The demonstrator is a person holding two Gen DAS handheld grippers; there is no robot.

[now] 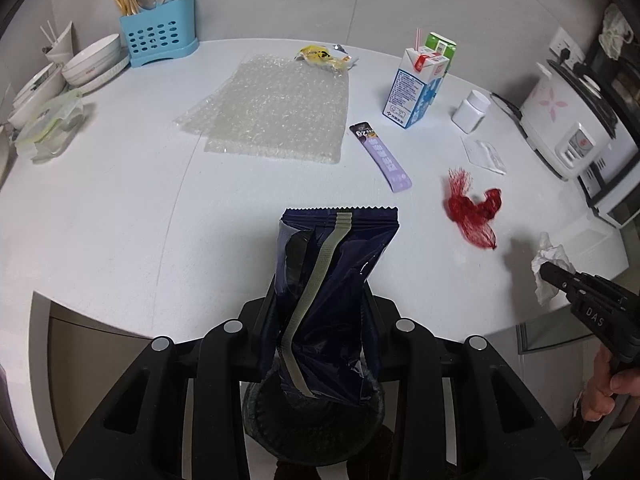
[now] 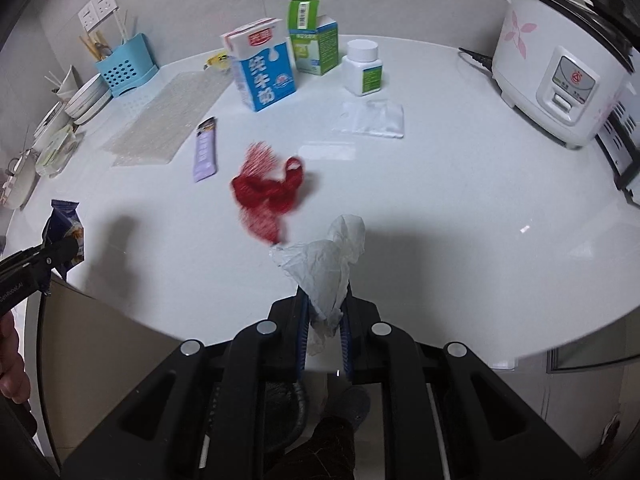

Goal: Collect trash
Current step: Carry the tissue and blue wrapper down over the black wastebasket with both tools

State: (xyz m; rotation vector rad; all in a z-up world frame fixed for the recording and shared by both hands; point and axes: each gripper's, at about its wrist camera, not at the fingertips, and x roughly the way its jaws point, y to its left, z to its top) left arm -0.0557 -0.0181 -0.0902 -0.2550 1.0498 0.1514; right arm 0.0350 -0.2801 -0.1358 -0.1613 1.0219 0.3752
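Two catches: wrapper (image 1: 328, 300) in left hand-held gripper (image 1: 320, 304), tissue (image 2: 328, 272) in right hand-held gripper (image 2: 325, 320).

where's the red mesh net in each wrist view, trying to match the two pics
Left wrist view: the red mesh net lies on the white counter right of centre, beyond and to the right of the held dark blue wrapper.
Right wrist view: the red mesh net lies near centre, just beyond the held white tissue.
Shared landmark: the purple sachet lies left of the net in both.
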